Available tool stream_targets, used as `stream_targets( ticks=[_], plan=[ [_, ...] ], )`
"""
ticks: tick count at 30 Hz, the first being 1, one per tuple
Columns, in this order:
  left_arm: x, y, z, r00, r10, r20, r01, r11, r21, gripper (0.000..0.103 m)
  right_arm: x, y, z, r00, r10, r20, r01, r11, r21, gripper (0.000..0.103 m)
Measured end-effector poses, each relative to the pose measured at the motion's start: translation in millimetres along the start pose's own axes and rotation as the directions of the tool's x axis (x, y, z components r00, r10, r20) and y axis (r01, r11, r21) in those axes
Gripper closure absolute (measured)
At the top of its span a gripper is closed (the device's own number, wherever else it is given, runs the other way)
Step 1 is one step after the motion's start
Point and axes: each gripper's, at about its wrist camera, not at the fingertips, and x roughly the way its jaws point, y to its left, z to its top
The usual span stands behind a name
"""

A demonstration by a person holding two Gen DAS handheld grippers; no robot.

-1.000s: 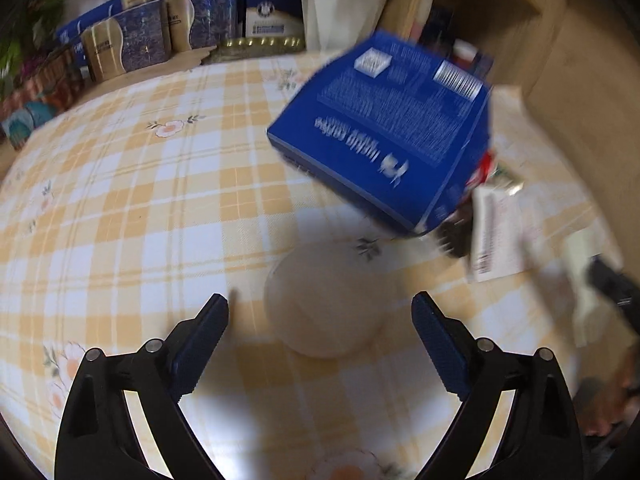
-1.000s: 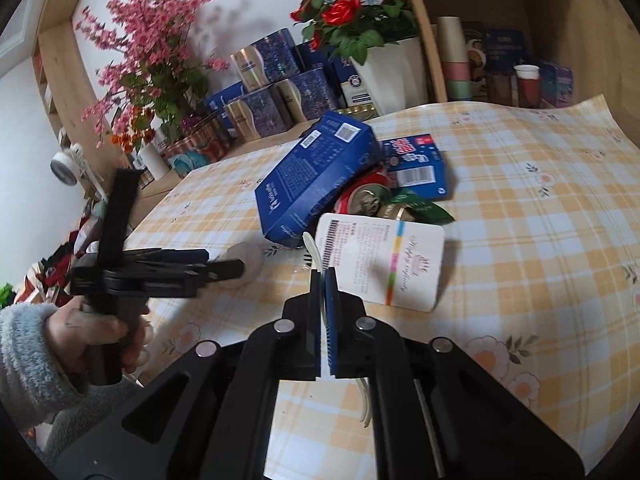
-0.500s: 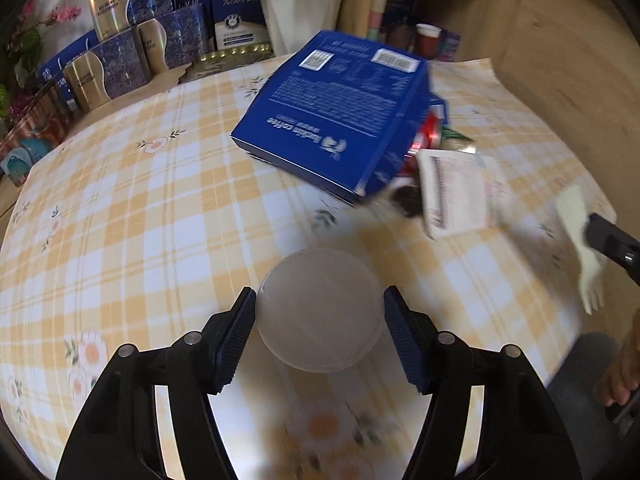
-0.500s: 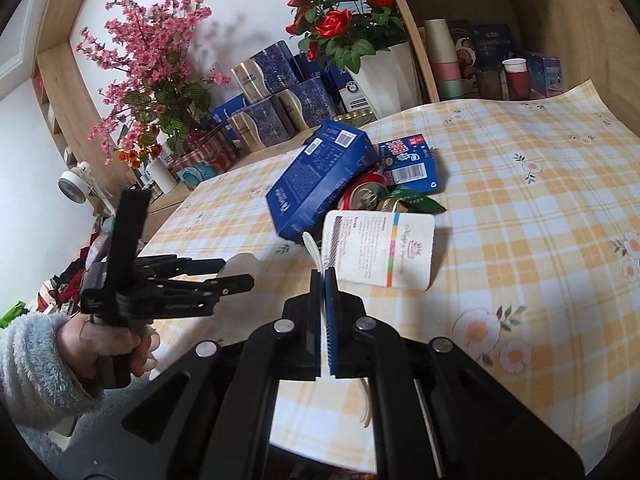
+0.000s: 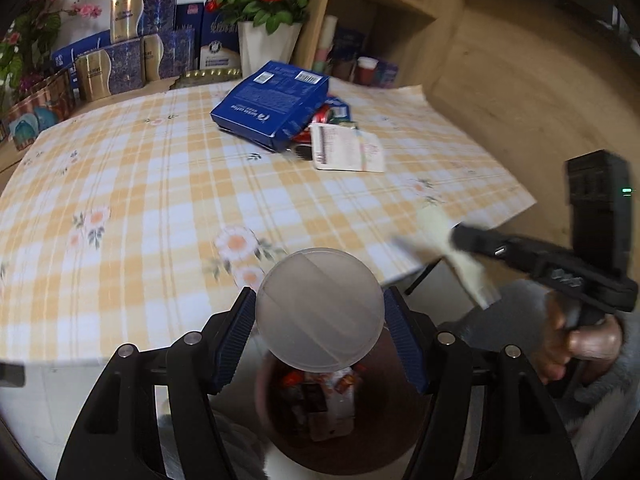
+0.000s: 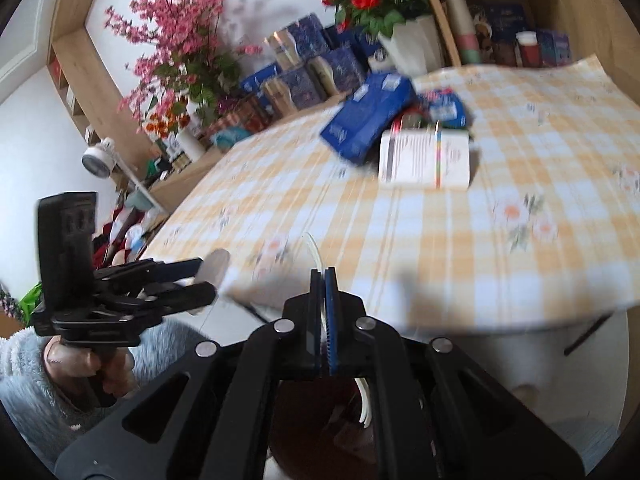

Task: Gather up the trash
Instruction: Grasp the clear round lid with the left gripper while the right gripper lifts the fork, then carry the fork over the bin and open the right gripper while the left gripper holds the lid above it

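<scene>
— Since half a second ago, both claws have drawn back off the table [image 5: 168, 184] edge; the lid that lay flat on the checked cloth is now lifted clear of it. Where does it sit?

— Taking the blue box [image 5: 272, 110] as landmark: the left claw [image 5: 320, 344] is well in front of it, past the near table edge, clenched on the round translucent lid [image 5: 320, 308], one blue pad on either side of the disc. Directly under the lid there is a dark reddish bin [image 5: 384, 432] with wrappers inside.

— And the box itself?

— It lies tilted on the table, propped on a red can [image 5: 320, 114] behind it. Touching its right corner is the white paper packet [image 5: 348, 148] with a barcode strip. Behind the box stand a white vase of red roses [image 5: 264, 20] and stacked blue-and-gold cartons [image 5: 132, 56].

— The other side?

— To the right and in front of the box, off the table corner, the right claw [image 6: 325, 292] is pressed tight on a white plastic fork [image 5: 456, 256], blurred in the left view. From the right wrist camera the fork shows edge-on between the pads, its tines [image 6: 366, 404] below them, above the bin's dark mouth.
</scene>
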Motion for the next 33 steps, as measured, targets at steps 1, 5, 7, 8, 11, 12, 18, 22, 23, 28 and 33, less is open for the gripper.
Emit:
stream_targets(
  ticks=[1, 5, 7, 8, 11, 12, 18, 22, 23, 28, 33],
  plan=[
    [-3, -1, -6, 1.000, -0.009, 0.005, 0.009, 1.000, -0.008, 0.039, 0, 1, -6, 1.000, -0.002, -0.010, 0.002, 1.000, 0.001, 0.097],
    [-11, 2, -26, 0.999, -0.030, 0.022, 0.032, 0.997, -0.068, 0.039, 6, 5, -26, 0.999, -0.009, -0.052, 0.009, 1.000, 0.006, 0.097],
    [-13, 3, -33, 0.999, -0.029, 0.035, 0.032, 0.996, -0.081, 0.039, 10, 5, -32, 0.997, -0.021, -0.074, 0.021, 1.000, 0.005, 0.097],
    [-13, 2, -36, 0.999, -0.023, 0.033, 0.025, 0.996, -0.086, 0.039, 12, 4, -36, 0.996, -0.024, -0.084, 0.024, 1.000, 0.007, 0.097],
    [-11, 0, -44, 1.000, 0.000, 0.029, 0.003, 0.997, -0.080, 0.039, 18, 4, -40, 0.994, -0.033, -0.103, 0.034, 0.999, 0.005, 0.097],
    [-11, 0, -45, 1.000, 0.007, 0.028, -0.005, 0.997, -0.077, 0.039, 19, 4, -40, 0.994, -0.036, -0.108, 0.036, 0.999, 0.002, 0.097],
    [-4, 0, -47, 1.000, 0.024, 0.002, -0.024, 0.997, -0.070, 0.039, 29, 12, -45, 0.988, -0.052, -0.146, 0.046, 0.998, -0.040, 0.097],
    [-3, -1, -49, 1.000, 0.026, 0.001, -0.026, 0.998, -0.059, 0.039, 29, 15, -47, 0.987, -0.058, -0.153, 0.051, 0.997, -0.054, 0.097],
    [-3, -1, -49, 1.000, 0.024, 0.001, -0.024, 0.998, -0.061, 0.039, 29, 15, -47, 0.987, -0.059, -0.153, 0.051, 0.997, -0.054, 0.097],
    [-3, -1, -49, 1.000, 0.025, 0.000, -0.025, 0.998, -0.063, 0.039, 29, 11, -46, 0.985, -0.068, -0.156, 0.063, 0.997, -0.038, 0.097],
    [-3, -1, -49, 1.000, 0.024, -0.001, -0.024, 0.998, -0.064, 0.039, 32, 6, -48, 0.983, -0.079, -0.167, 0.079, 0.997, -0.009, 0.096]
  ],
)
